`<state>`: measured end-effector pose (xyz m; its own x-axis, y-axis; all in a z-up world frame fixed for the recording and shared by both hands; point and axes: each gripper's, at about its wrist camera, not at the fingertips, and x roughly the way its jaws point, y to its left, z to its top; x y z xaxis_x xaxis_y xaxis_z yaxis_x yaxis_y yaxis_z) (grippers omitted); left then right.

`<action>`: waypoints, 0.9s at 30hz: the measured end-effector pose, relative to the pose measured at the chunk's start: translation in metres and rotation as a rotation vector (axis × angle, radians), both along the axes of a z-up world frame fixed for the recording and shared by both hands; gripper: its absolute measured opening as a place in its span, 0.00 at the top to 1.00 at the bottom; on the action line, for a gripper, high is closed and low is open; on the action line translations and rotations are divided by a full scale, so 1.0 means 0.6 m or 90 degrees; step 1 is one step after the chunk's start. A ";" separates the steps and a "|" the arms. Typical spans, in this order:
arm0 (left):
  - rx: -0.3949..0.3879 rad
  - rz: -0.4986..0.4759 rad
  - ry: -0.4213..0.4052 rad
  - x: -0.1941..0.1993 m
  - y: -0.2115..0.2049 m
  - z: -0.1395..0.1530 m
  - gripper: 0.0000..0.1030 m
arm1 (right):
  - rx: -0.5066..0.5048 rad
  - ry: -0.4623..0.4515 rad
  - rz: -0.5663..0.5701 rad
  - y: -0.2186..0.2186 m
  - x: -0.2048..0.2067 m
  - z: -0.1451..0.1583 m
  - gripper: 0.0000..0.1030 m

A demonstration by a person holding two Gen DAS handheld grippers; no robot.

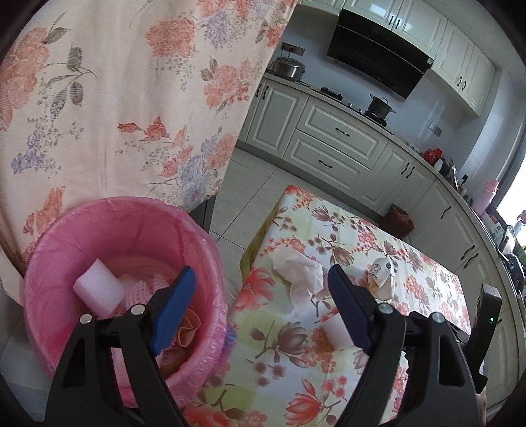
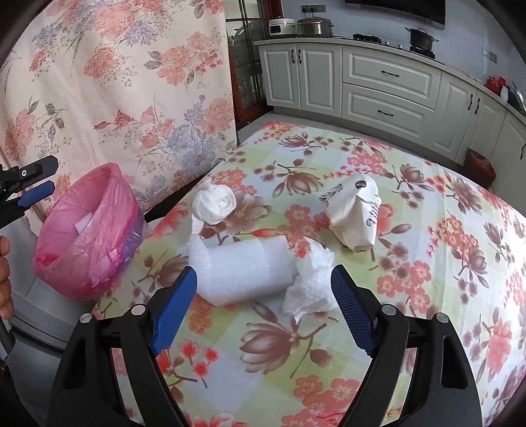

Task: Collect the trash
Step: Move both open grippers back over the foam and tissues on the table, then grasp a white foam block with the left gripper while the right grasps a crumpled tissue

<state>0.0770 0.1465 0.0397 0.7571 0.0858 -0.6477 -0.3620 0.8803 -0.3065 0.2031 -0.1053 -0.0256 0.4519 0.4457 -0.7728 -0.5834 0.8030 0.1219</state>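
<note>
Floral curtain hangs at the left, behind the table and the bin. Table with floral tablecloth fills the middle; white kitchen cabinets run along the far wall, black pot on the stove, steel cooker on the counter.

Pink-lined trash bin sits off the table's left edge, just beside it. From the left wrist view, the bin already holds a white foam block and crumpled pinkish scraps.

Trash on the table: white foam roll lying on its side near the front, crumpled paper towel touching its right end, crumpled printed paper bag farther back to the right, wadded tissue ball behind the foam roll to the left.

Right gripper is over the front of the table, jaws opening wide, nothing pinched; foam roll and paper towel lie in the line between the blue fingers, pads not touching either.

Left gripper hangs over the bin's right rim and the table edge, jaws spread, empty. In the right wrist view it shows at the far left edge, with part of the person's hand below it.
</note>
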 end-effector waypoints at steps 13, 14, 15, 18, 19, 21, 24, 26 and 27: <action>-0.015 -0.051 0.043 0.044 -0.055 -0.044 0.23 | -0.017 0.028 -0.031 -0.035 0.042 -0.050 0.24; -0.018 -0.054 0.045 0.046 -0.058 -0.047 0.23 | -0.017 0.030 -0.031 -0.036 0.046 -0.054 0.25; -0.019 -0.059 0.047 0.048 -0.062 -0.050 0.23 | -0.016 0.033 -0.032 -0.036 0.049 -0.057 0.26; -0.019 -0.070 0.053 0.053 -0.071 -0.057 0.23 | -0.014 0.042 -0.032 -0.037 0.057 -0.068 0.30; -0.018 -0.072 0.055 0.055 -0.074 -0.059 0.23 | -0.013 0.045 -0.031 -0.036 0.059 -0.071 0.33; -0.019 -0.075 0.061 0.059 -0.078 -0.064 0.23 | -0.011 0.052 -0.026 -0.036 0.062 -0.077 0.39; -0.020 -0.084 0.070 0.065 -0.085 -0.074 0.23 | -0.006 0.061 -0.017 -0.035 0.066 -0.082 0.53; -0.019 -0.092 0.074 0.071 -0.092 -0.080 0.23 | -0.005 0.061 -0.015 -0.037 0.065 -0.083 0.58; -0.019 -0.099 0.075 0.074 -0.096 -0.083 0.22 | -0.004 0.062 -0.013 -0.038 0.065 -0.084 0.60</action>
